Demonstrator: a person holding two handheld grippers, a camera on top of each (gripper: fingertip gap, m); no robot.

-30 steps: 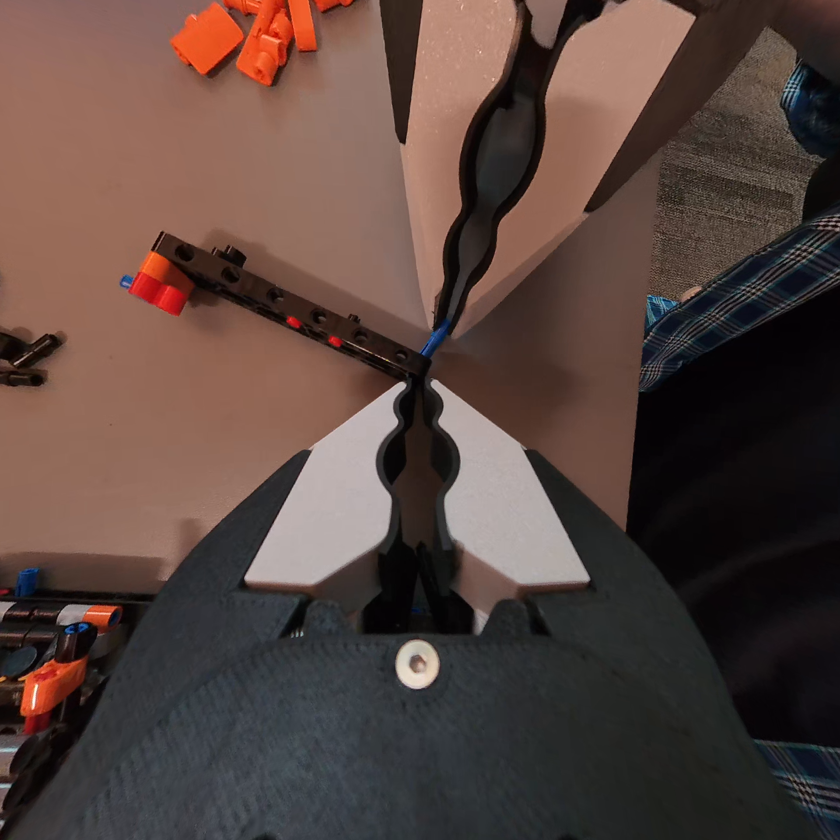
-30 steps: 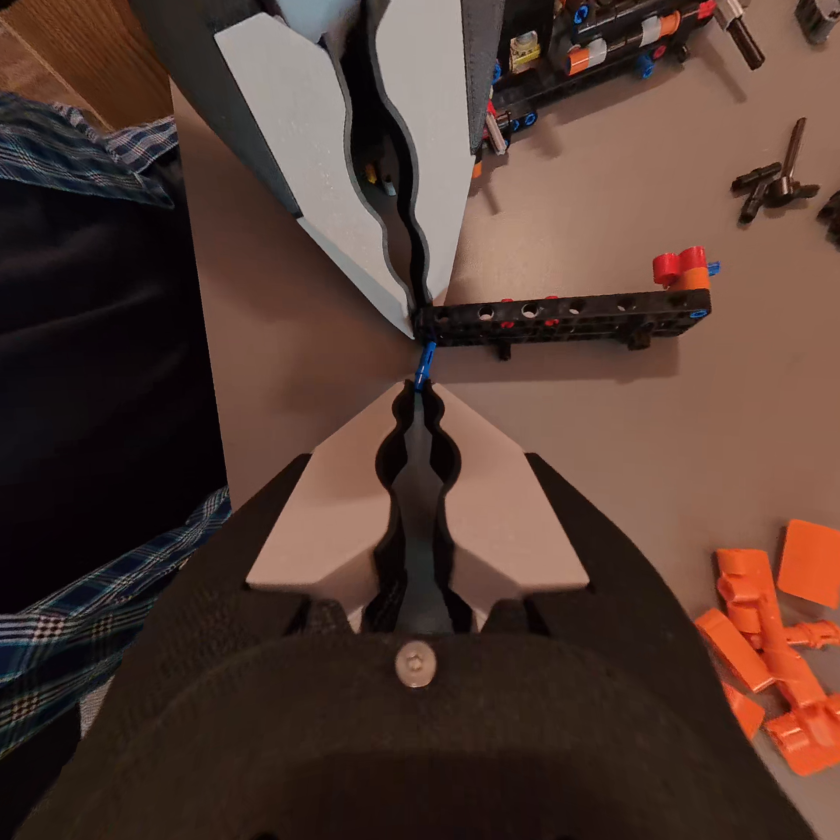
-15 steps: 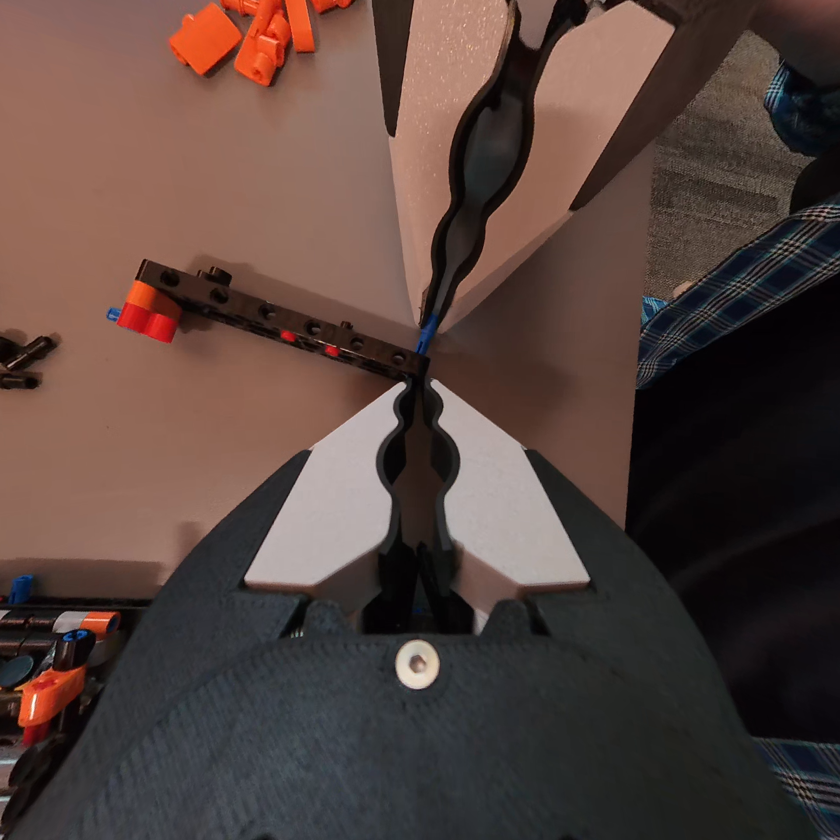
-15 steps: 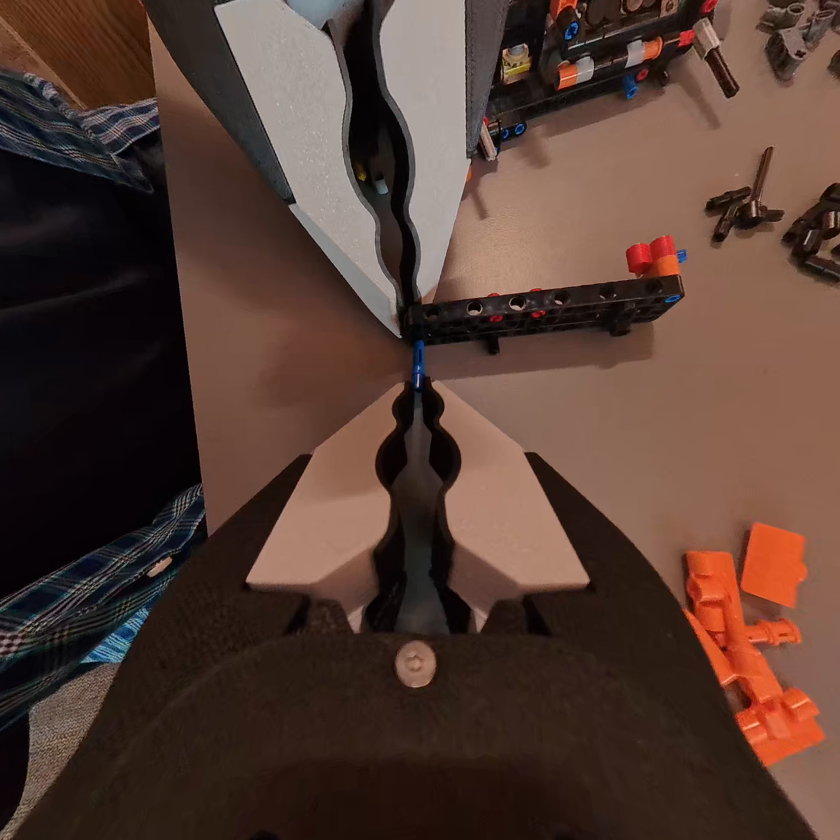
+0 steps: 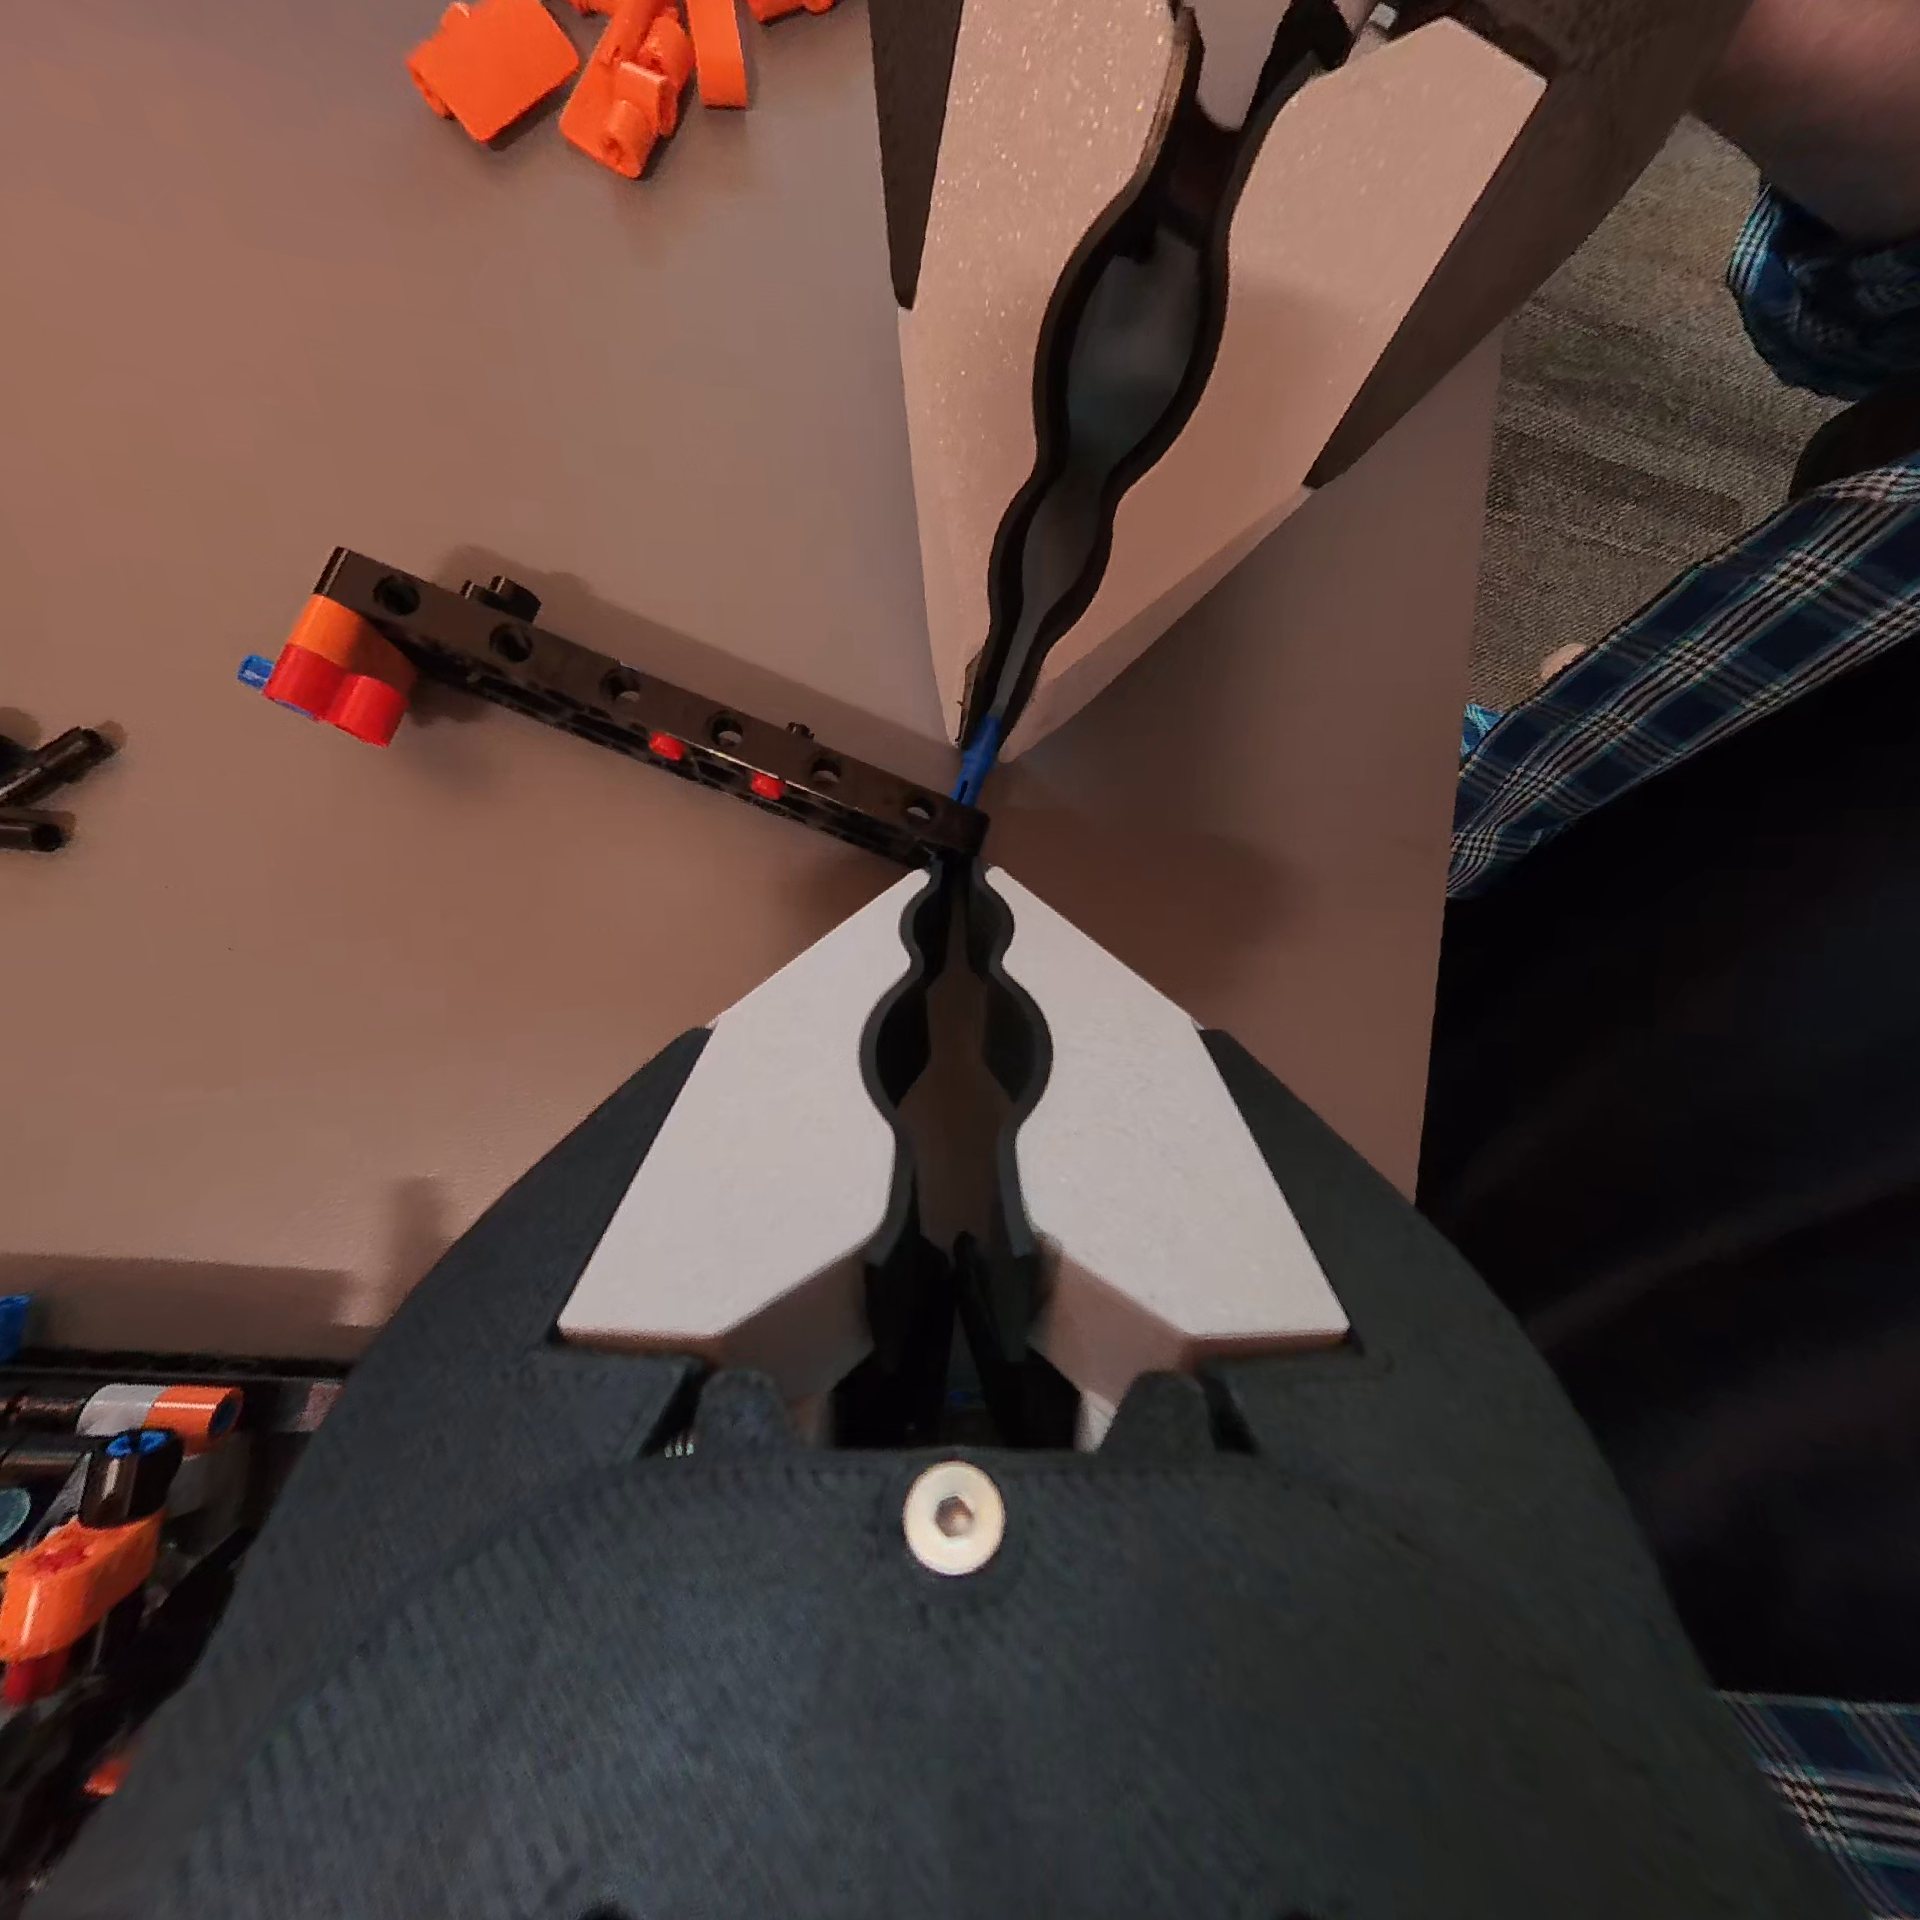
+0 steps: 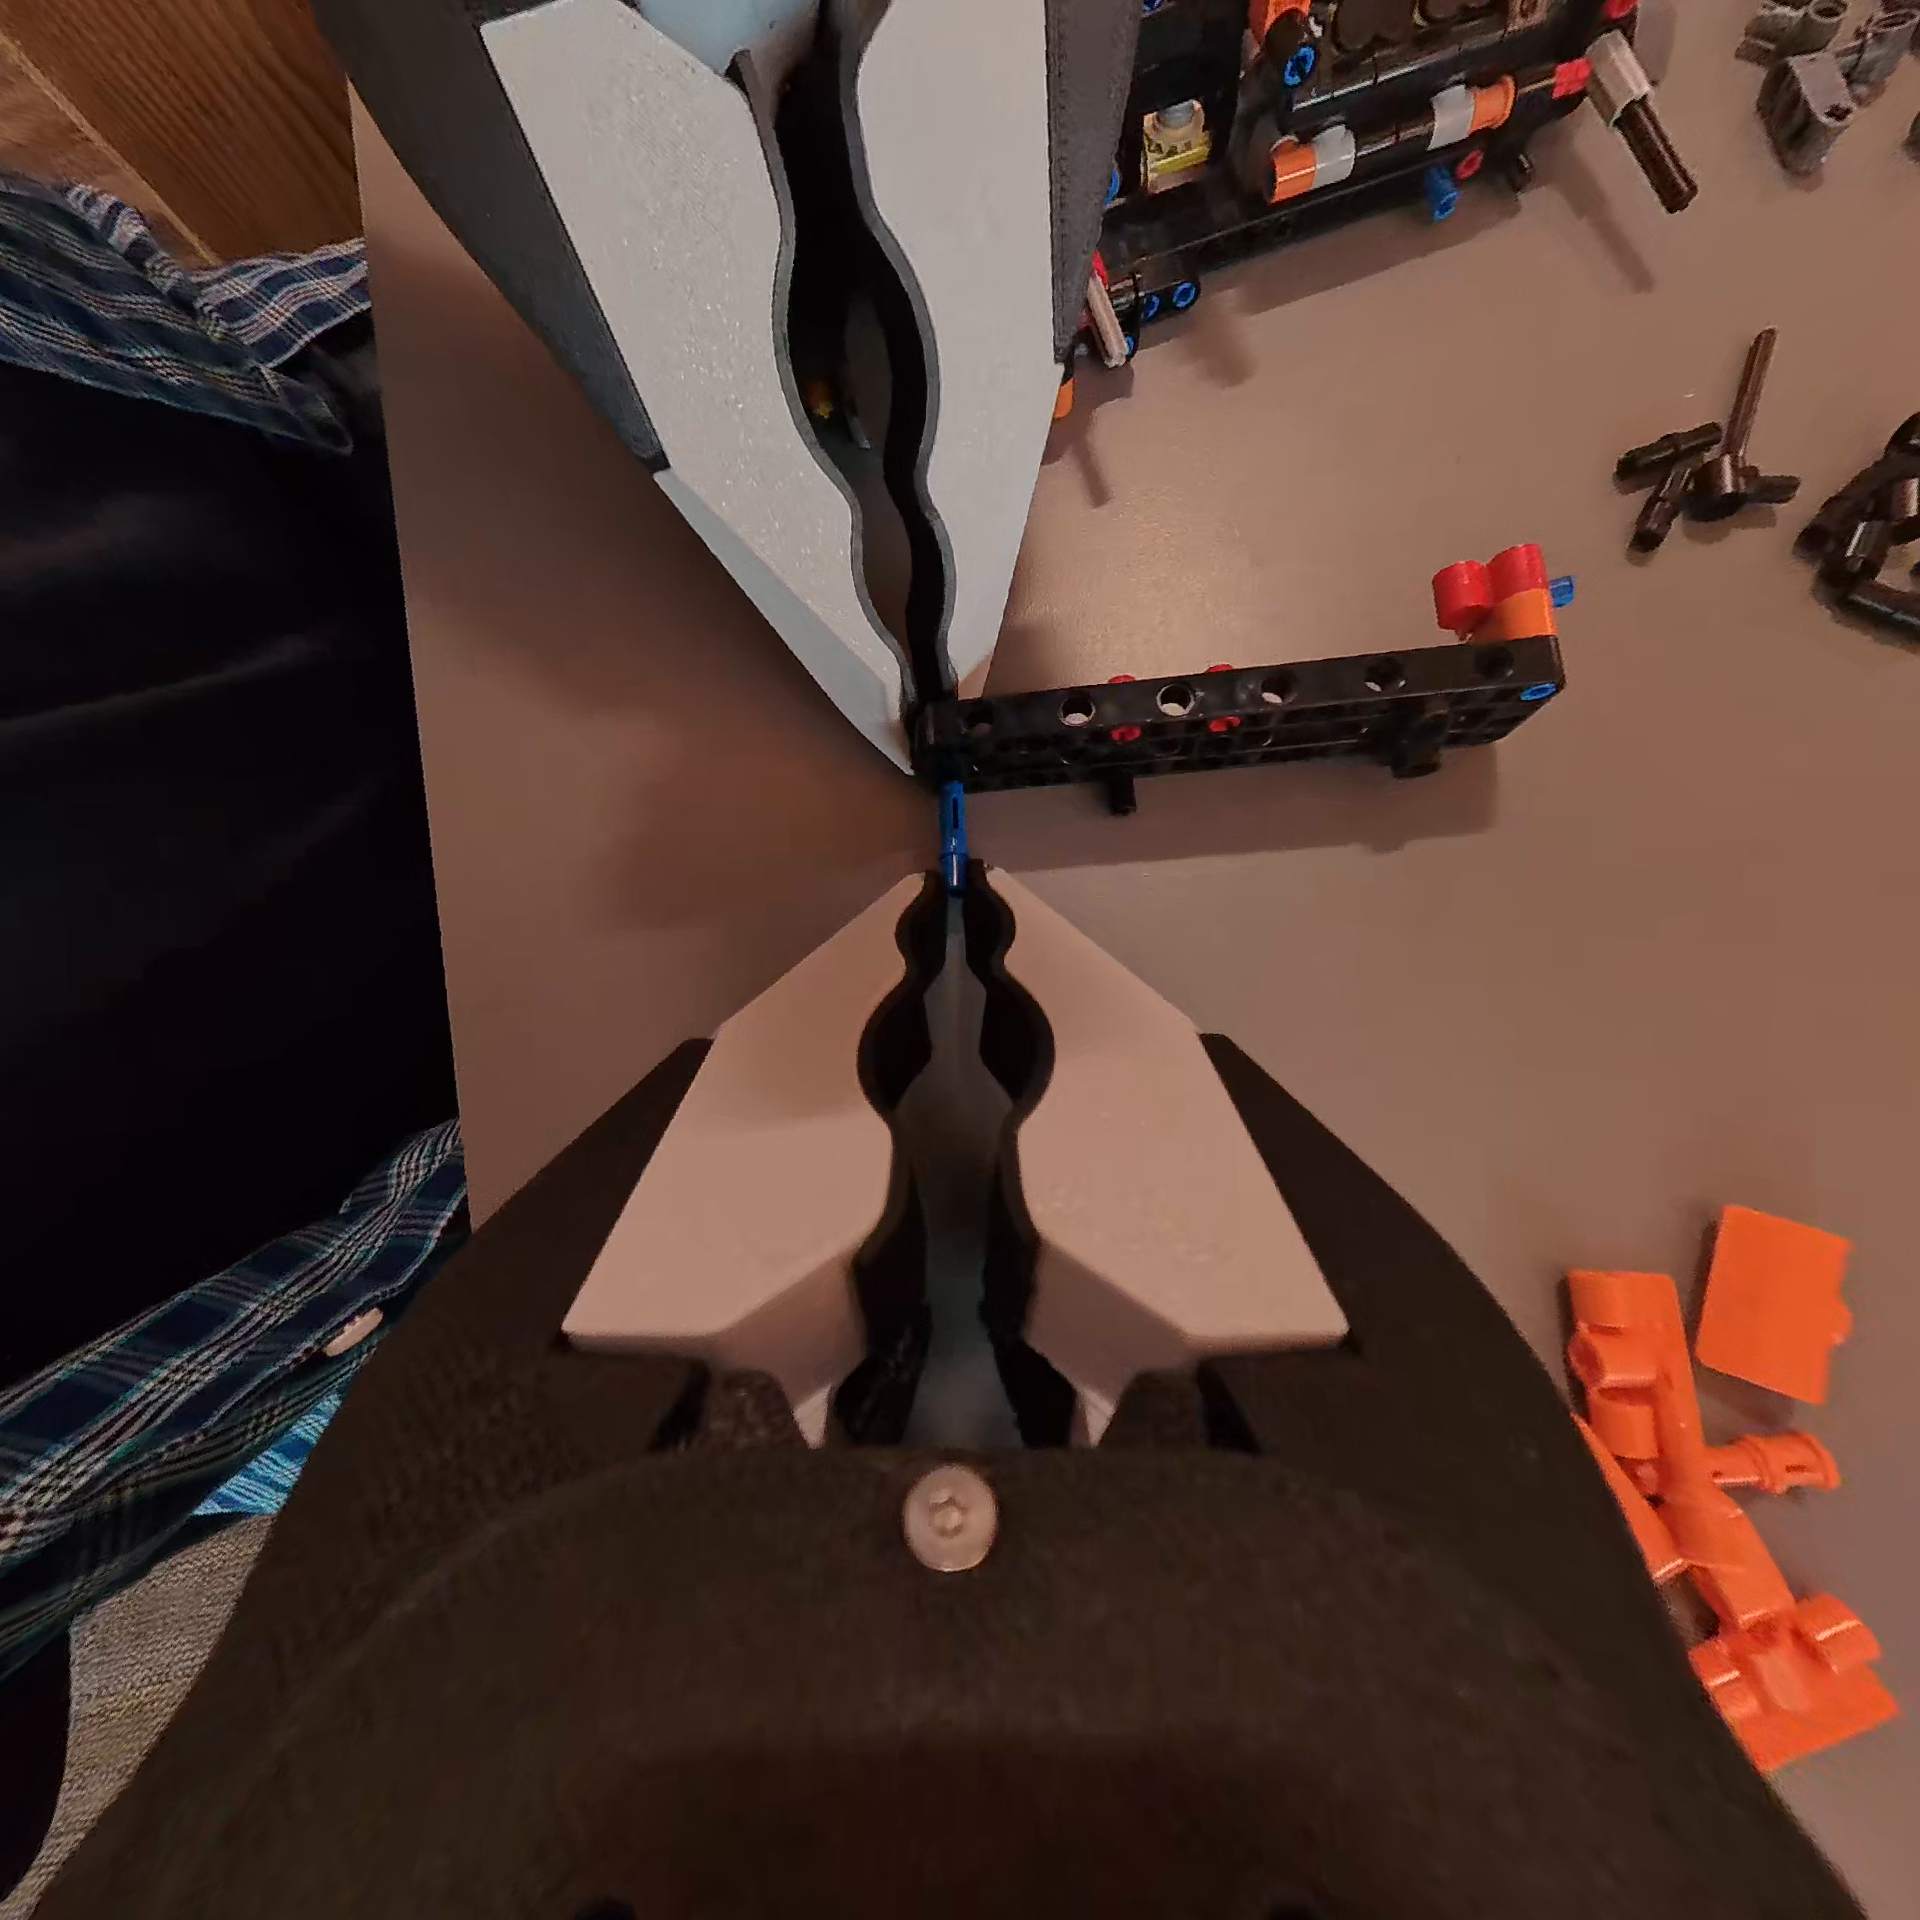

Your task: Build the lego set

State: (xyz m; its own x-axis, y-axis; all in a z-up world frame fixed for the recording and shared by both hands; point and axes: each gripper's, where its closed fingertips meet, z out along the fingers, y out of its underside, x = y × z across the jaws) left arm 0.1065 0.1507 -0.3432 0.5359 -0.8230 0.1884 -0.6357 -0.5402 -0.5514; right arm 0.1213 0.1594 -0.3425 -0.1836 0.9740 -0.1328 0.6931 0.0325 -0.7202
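A long black beam (image 5: 665,727) with holes, small red pins and a red-and-orange end piece (image 5: 332,675) is held just above the table. My left gripper (image 5: 954,868) is shut on the beam's near end. My right gripper (image 6: 954,878) is shut on a thin blue pin (image 6: 952,826), whose far tip meets the beam's end (image 6: 956,727). The two grippers face each other tip to tip. The beam (image 6: 1226,717) stretches to the right in the right wrist view; the blue pin (image 5: 977,758) shows in the left wrist view at the opposite gripper's tips.
Orange parts (image 5: 582,73) lie at the far left, shown near right in the right wrist view (image 6: 1725,1486). A partly built black model (image 6: 1351,135) stands behind the left gripper. Small black connectors (image 6: 1704,468) lie beyond the beam. A person in a plaid shirt (image 5: 1683,665) is at the table edge.
The beam has swung slightly while staying in my left gripper. The blue pin in my right gripper has stayed at the beam's end hole, its tip now closer in.
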